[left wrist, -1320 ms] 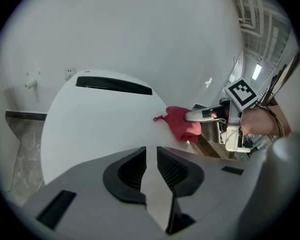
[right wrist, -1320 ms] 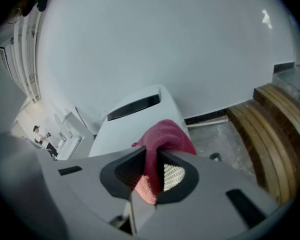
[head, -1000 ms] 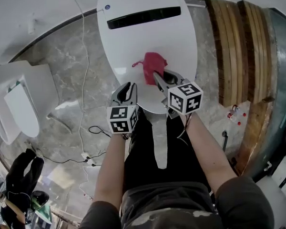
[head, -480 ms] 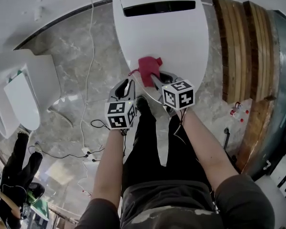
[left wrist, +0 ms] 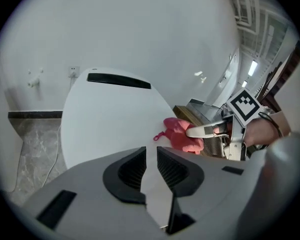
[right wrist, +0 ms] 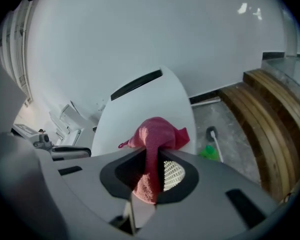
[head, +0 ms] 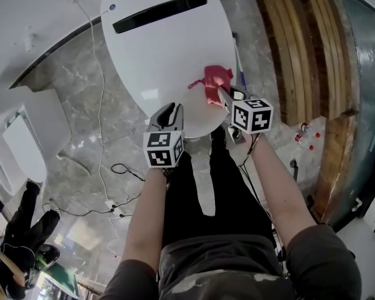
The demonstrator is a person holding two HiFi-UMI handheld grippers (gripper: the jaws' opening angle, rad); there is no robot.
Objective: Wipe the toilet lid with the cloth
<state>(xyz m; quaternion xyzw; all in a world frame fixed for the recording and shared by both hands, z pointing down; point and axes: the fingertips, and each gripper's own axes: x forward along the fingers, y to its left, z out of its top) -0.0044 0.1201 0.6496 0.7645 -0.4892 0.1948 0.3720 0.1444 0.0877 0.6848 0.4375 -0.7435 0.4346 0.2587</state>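
Head view first: the right gripper [head: 220, 95] is clenched on the red cloth [head: 215, 78], and the bunched wad sits just ahead of its tips, pressed on the toilet lid [head: 162, 55]. Here's the change: a second ago that wad was ahead of the gripper near the middle of the lid's front half; now gripper and cloth are out at the lid's right edge. That reads as one sideways stroke carried across. The left gripper [head: 170, 114] hangs at the lid's front rim, well to the left of the cloth, doing no wiping.

Left gripper view: its jaws stand released with a narrow gap, nothing between them. The white lid spreads out ahead, and off to the right the cloth [left wrist: 182, 134] shows under the other gripper's metal finger.

Right gripper view: a strip of cloth [right wrist: 157, 134] runs down between the jaws, firmly pinched, with the rest mounded just beyond the tips. The lid's edge drops away close on the right.

My read: the front band is covered, and the back of the lid near the dark slot [head: 159, 12] looks still to do, so a return stroke farther ahead seems next.
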